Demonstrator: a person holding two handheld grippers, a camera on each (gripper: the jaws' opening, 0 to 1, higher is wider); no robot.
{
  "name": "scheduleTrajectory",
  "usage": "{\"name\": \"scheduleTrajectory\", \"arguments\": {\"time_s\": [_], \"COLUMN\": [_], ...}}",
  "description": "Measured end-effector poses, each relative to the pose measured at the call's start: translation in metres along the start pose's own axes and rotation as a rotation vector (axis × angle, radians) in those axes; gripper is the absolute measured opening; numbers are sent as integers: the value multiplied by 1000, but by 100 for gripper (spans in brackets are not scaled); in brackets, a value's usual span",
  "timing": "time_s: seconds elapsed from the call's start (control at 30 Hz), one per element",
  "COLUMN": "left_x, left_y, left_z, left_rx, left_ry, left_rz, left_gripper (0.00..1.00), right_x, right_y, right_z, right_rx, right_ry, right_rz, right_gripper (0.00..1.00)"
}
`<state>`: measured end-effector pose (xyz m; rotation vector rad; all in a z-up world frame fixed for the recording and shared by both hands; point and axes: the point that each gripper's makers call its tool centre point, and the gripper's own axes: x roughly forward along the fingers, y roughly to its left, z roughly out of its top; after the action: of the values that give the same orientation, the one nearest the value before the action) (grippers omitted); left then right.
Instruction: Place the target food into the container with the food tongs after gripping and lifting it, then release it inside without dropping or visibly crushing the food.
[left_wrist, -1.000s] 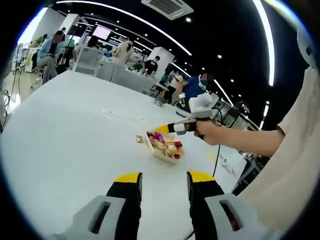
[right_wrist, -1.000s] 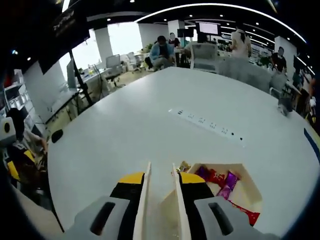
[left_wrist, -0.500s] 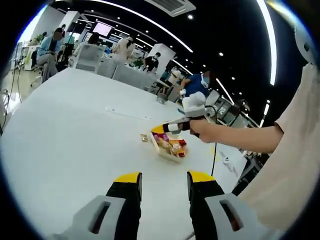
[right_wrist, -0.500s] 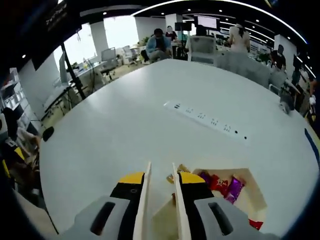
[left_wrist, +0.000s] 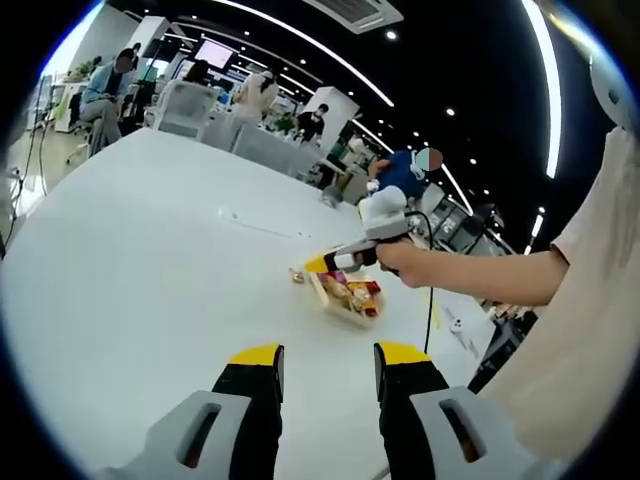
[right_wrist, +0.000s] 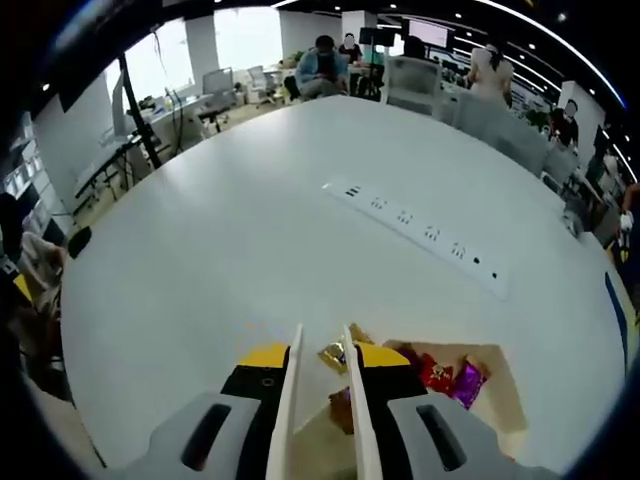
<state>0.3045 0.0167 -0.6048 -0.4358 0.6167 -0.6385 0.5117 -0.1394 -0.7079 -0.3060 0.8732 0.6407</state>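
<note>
A gold-wrapped candy (right_wrist: 333, 353) lies on the white table just outside a shallow wooden tray (right_wrist: 497, 352) that holds several wrapped sweets (right_wrist: 452, 378). My right gripper (right_wrist: 322, 350) is shut on cream food tongs (right_wrist: 290, 380), whose two blades run along its jaws. The gold candy shows between the blade tips; I cannot tell whether they touch it. In the left gripper view a hand holds the right gripper (left_wrist: 330, 262) low over the tray (left_wrist: 330, 303), with the gold candy (left_wrist: 297, 273) beside it. My left gripper (left_wrist: 328, 355) hangs open above bare table, well short of the tray.
A white power strip (right_wrist: 420, 235) runs across the table beyond the tray. The person's arm (left_wrist: 480, 275) reaches in from the right of the left gripper view. Chairs and people (left_wrist: 105, 85) stand past the table's far edge.
The right gripper has moved forward and down with the tongs, so the gold candy now sits between the blade tips instead of ahead of them. The left gripper has stayed open.
</note>
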Motion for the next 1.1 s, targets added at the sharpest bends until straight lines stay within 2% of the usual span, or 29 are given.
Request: {"name": "scheduleTrajectory", "arguments": {"time_s": [0.13,0.37,0.63,0.83,1.1], "left_x": [0,-5,-6,-5,-7], "left_y": [3,8,13,12,9], "left_z": [0,-2,-3,-2,-3], "left_rx": [-10,-24,-28,-29,-30], "left_ry": [-6,-14,-11,-17,-24], "left_rz": [3,16,21,23,25], "left_gripper": [35,35,35,35,35], "right_x": [6,11,16,19,16], "right_y": [1,-7,-4,14,46], "right_z": [-4,-8,-10,-6,-9], "right_rx": [16,23,58,42,-37], "right_ry": [17,46,60,73,91], "right_rz": [14,-16,14,88,185], "right_gripper": [24,24,24,24,24]}}
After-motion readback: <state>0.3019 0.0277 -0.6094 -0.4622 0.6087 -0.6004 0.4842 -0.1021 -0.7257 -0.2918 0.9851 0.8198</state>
